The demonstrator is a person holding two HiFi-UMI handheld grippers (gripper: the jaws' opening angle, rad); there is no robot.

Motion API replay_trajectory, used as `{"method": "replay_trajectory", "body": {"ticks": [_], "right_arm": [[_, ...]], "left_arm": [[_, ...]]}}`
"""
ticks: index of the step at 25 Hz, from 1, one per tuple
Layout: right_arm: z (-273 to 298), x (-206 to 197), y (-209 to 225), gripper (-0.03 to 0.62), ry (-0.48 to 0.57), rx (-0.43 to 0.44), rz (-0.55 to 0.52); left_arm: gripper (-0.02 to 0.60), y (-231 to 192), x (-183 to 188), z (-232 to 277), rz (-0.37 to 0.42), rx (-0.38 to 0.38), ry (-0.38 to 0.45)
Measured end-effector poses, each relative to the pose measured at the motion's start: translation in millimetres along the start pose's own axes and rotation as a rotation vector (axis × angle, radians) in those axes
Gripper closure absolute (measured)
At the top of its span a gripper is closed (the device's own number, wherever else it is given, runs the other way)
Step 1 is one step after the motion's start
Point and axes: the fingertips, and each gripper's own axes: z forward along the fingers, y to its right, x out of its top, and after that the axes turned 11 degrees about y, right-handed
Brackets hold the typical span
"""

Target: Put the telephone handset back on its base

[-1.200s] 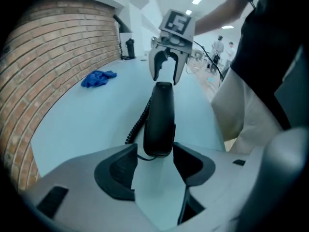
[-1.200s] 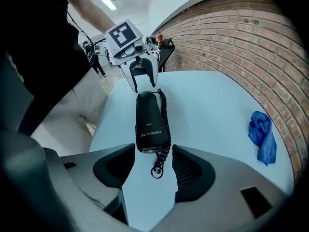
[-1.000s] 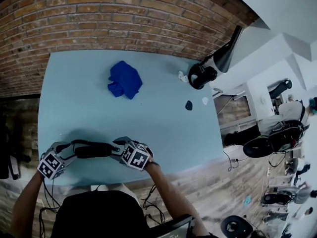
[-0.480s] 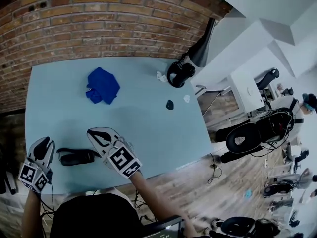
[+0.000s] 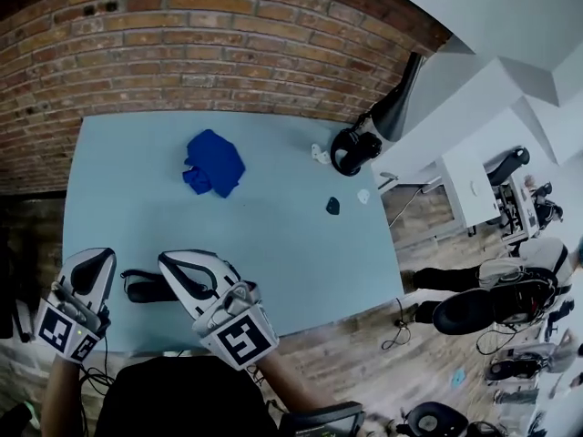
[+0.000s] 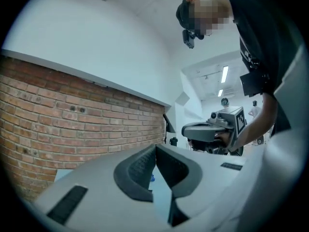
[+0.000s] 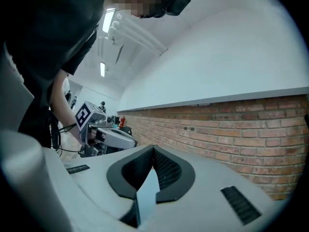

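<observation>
Head view: I see left gripper (image 5: 97, 262) and right gripper (image 5: 170, 261) both closed tight, empty, black telephone (image 5: 146, 288) on the table (image 5: 282, 226) between them.

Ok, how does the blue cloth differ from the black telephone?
The blue cloth is bright and crumpled; the telephone is black, low and long. The cloth lies far out toward the brick wall; the telephone lies near the front edge, between the left gripper and right gripper. Both rest on the table, ungripped.
</observation>
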Motion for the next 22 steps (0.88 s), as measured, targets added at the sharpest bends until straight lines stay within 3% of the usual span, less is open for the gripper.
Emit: {"method": "replay_trajectory", "body": {"ticks": [4,8,11,15,22], "right_arm": [[-3.5,-21.9,-29.6,0.582,-0.037,0.028,0.08],[-11.4,-54.5,-54.7,0.582,-0.088,0.018,0.208],[-20.4,-82.8,-64.7,0.583,-0.161,0.003,0.279],[-31.1,-111.6,-74.8,0.585,-0.255,0.026,0.287],[-40.4,-124.9,-89.4,0.585,-0.277,0.048,0.297]], "left_arm": [[0.548,13.9,-27.8,-11.8,-0.031,-0.008,-0.057],[0.548,23.0,-69.4,-32.8,-0.069,-0.003,-0.2],[0.548,27.2,-86.0,-41.4,-0.072,-0.008,-0.22],[0.548,33.9,-103.0,-49.9,-0.083,-0.013,-0.272],[0.548,44.7,-124.2,-51.6,-0.106,-0.01,-0.285]]}}
